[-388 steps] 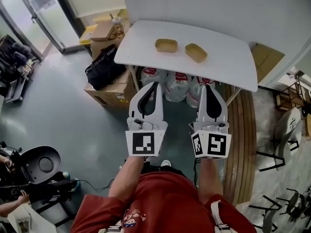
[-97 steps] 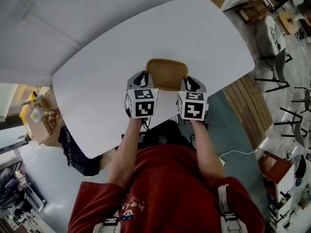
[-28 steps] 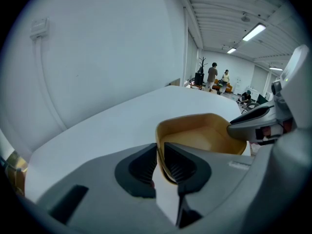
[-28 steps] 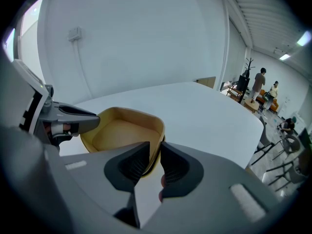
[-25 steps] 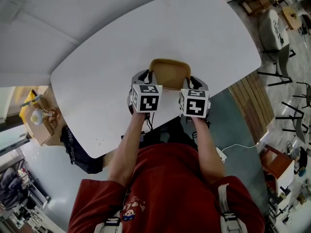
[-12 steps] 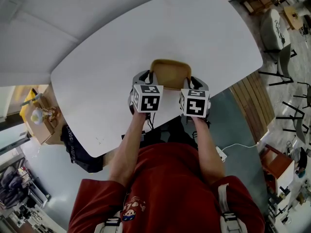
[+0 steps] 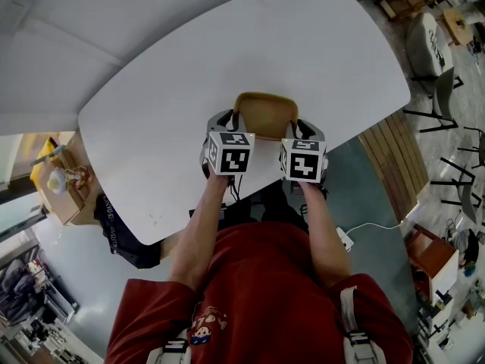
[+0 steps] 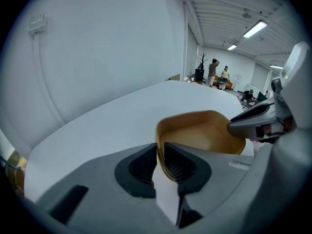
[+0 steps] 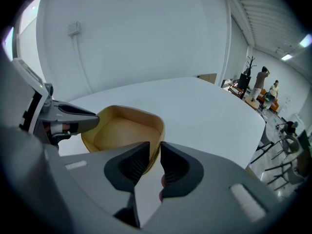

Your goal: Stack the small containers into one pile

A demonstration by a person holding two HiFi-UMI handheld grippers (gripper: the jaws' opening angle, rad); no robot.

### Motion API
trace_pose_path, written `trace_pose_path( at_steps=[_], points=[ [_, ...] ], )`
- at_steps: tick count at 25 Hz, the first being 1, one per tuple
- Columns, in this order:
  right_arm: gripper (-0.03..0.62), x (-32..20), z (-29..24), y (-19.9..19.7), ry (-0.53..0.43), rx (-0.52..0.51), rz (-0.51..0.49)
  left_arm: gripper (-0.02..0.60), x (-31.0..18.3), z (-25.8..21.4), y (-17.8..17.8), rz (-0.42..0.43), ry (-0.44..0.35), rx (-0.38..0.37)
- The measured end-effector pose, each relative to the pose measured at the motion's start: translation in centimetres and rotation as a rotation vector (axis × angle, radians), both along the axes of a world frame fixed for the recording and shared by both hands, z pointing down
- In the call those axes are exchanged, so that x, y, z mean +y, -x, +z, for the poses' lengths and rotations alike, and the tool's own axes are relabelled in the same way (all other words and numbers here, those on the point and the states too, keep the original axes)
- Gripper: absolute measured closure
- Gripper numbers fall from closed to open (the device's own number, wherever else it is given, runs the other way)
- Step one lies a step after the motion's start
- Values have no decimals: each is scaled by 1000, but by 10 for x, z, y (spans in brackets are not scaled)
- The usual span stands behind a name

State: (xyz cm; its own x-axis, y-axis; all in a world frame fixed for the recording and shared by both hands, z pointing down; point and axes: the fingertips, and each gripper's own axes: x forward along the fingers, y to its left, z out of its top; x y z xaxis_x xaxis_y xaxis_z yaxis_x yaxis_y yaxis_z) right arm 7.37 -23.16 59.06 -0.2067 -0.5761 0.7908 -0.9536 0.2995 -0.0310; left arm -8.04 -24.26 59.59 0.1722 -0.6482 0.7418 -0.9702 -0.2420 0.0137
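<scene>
White is the big table that lies under both my tools and goes on far out in front of them. The tan container is right between my two tools, just past their tips, with its open side up. My left gripper has its jaws squeezed on the thin edge of the container on its side, and my right gripper has its jaws squeezed on the other edge, so the two tools face each other across it.
</scene>
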Motion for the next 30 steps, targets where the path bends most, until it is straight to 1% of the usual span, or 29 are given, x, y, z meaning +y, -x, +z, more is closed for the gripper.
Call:
trace_pose_path(
  at_steps=[8, 14, 30],
  points=[
    [520, 1, 3, 0, 7, 4, -6, 529, 3, 5, 0, -2, 11, -6],
    [520, 0, 3, -1, 8, 6, -8, 528, 3, 9, 0, -11, 21, 7],
    [520, 1, 7, -2, 16, 2, -4, 526, 5, 14, -1, -17, 37, 8]
  ],
)
